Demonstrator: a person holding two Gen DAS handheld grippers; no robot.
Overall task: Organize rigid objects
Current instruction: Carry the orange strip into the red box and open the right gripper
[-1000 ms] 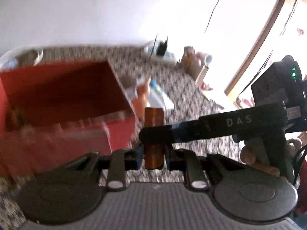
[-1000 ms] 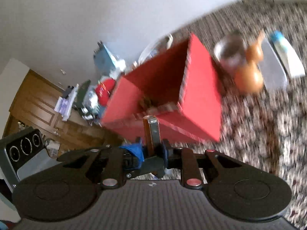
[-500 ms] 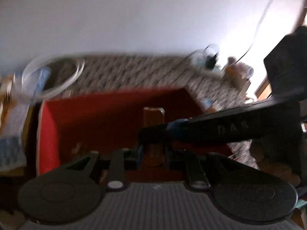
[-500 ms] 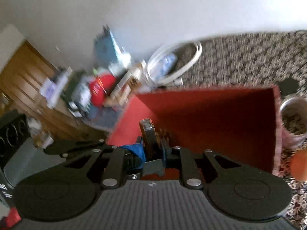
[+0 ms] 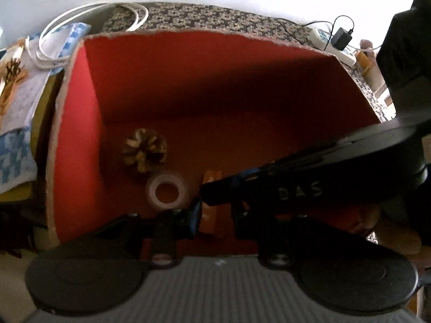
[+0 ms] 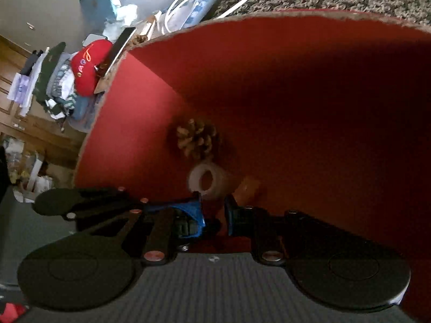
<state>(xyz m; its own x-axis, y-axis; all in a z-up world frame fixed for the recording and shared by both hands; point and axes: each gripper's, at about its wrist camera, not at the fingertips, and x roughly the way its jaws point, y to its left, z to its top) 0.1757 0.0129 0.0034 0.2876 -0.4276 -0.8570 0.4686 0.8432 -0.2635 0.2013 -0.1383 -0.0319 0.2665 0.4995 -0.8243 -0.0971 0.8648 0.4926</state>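
Both grippers reach down into an open red box (image 5: pixel 75 134) (image 6: pixel 129 123). On its floor lie a pine cone (image 5: pixel 144 150) (image 6: pixel 196 138) and a roll of clear tape (image 5: pixel 165 192) (image 6: pixel 207 181). A brown oblong block (image 5: pixel 210 204) (image 6: pixel 246 188) stands between the jaws of my left gripper (image 5: pixel 214 212), which look slightly parted around it; the right gripper's finger crosses in front. My right gripper (image 6: pixel 214 208) has its jaws apart and empty, with the block just beyond them to the right.
The box stands on a patterned carpet (image 5: pixel 215 17). A white cable coil (image 5: pixel 89 13) and papers lie left of it, a power strip with a plug (image 5: pixel 336 40) behind right. A pile of clothes with a red cap (image 6: pixel 86 64) lies to the left.
Both grippers moved from beside the box to over it and down inside. The right gripper let go of the block and opened; the block now sits low near the box floor.
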